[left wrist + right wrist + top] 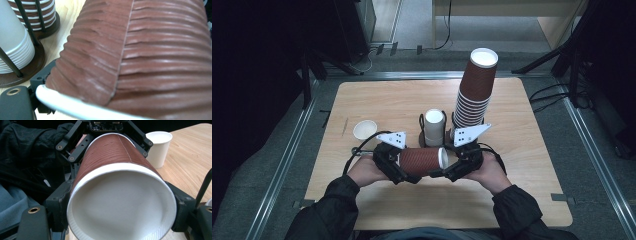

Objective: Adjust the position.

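A brown ribbed paper cup (422,160) lies on its side in the air, low over the wooden table's (377,97) front half, held between both grippers. My left gripper (411,169) grips its base end, the jaws hugging both sides of the ribbed wall (150,62); one black finger (15,105) shows at the lower left. My right gripper (443,166) is shut on the rim end. In the right gripper view the cup's white mouth (120,205) faces the camera between the two pads, with the left gripper (110,142) behind it.
A small white cup (364,129) (160,147) stands upright left of the hands. Behind them a wire holder carries a stack of white cups (434,127) (12,50), and beside it rises a tall leaning stack of brown cups (474,90) (42,15).
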Tool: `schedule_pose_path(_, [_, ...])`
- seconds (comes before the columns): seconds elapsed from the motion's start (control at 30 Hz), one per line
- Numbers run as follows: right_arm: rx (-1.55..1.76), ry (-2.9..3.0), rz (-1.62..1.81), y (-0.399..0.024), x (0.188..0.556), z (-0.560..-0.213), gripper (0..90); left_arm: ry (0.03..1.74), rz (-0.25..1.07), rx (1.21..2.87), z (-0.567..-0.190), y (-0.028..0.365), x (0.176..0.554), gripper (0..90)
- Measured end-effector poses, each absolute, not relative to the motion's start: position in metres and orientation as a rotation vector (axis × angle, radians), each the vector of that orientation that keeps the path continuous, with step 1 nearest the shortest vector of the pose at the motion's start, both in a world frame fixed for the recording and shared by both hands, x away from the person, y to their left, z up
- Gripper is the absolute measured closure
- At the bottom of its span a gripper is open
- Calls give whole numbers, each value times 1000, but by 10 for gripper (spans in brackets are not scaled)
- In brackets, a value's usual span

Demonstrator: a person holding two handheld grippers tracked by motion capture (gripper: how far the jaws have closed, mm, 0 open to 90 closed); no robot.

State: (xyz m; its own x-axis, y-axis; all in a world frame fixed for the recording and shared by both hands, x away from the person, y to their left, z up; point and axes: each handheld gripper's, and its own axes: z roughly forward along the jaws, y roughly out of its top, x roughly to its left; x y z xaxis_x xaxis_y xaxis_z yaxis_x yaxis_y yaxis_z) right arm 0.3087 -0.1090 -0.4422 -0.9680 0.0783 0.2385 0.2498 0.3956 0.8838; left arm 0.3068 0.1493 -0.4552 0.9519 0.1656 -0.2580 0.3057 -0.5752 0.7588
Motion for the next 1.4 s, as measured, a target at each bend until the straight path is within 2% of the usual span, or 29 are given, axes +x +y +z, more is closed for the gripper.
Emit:
schedule_pose_path(0.23, [-283, -2514, -1571, -108, 308, -443, 202, 328, -216, 2223, -454, 150, 307, 87])
schedule_pose_path(0.67, [-312, -2631, -1426, -114, 310, -451, 181, 353, -169, 2275, -447, 164, 305, 86])
schedule_pose_path(1.07, [-278, -2698, -1353, -112, 309, -457, 182, 364, -117, 2433, -452, 159, 307, 86])
schedule_pose_path(1.4, [-269, -2755, -1291, -106, 308, -462, 184, 406, -124, 2558, -464, 148, 310, 84])
